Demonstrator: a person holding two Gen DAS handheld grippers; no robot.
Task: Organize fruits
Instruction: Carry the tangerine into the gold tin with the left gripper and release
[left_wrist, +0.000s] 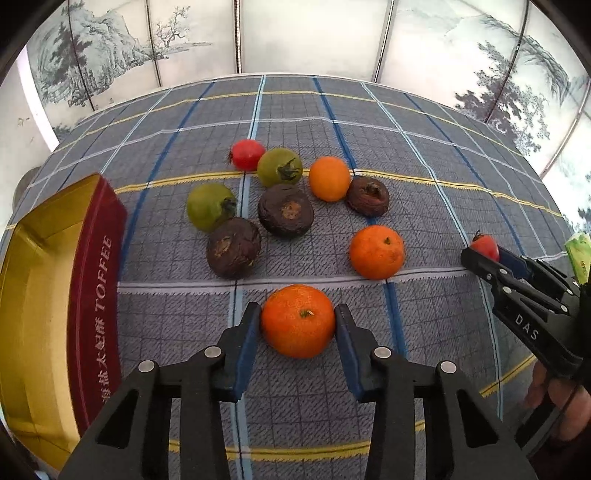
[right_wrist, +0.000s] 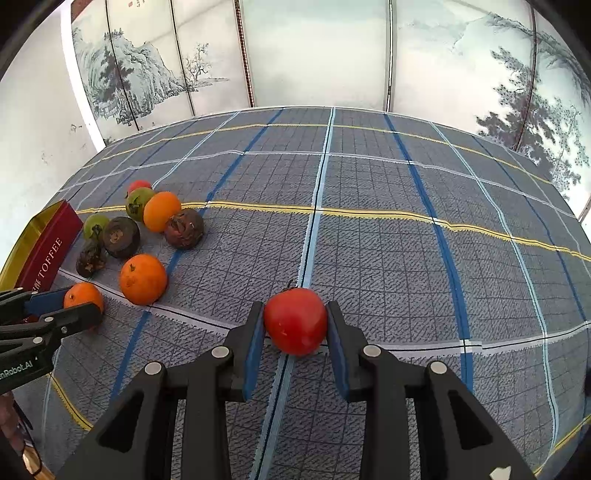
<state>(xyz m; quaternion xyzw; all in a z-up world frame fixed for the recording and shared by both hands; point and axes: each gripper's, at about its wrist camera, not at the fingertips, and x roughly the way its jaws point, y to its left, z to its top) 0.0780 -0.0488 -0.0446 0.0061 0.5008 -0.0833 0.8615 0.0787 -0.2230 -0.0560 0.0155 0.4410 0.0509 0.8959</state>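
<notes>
Left gripper (left_wrist: 297, 325) jaws pinch an orange (left_wrist: 297, 320) at its sides, stem end up toward camera, low over the table (left_wrist: 424, 206). Right gripper (right_wrist: 295, 325) jaws pinch a red tomato (right_wrist: 295, 320), stem pointing away, apart from the fruit cluster.

This looks like a home room set up for recording. A table under a plaid blue-grey tablecloth (right_wrist: 369, 240) fills the middle of both views. Along the top stands a folding screen (right_wrist: 155, 74) painted with ink mountains and pines. A red-and-gold toffee box (left_wrist: 92, 295) sits at left.
</notes>
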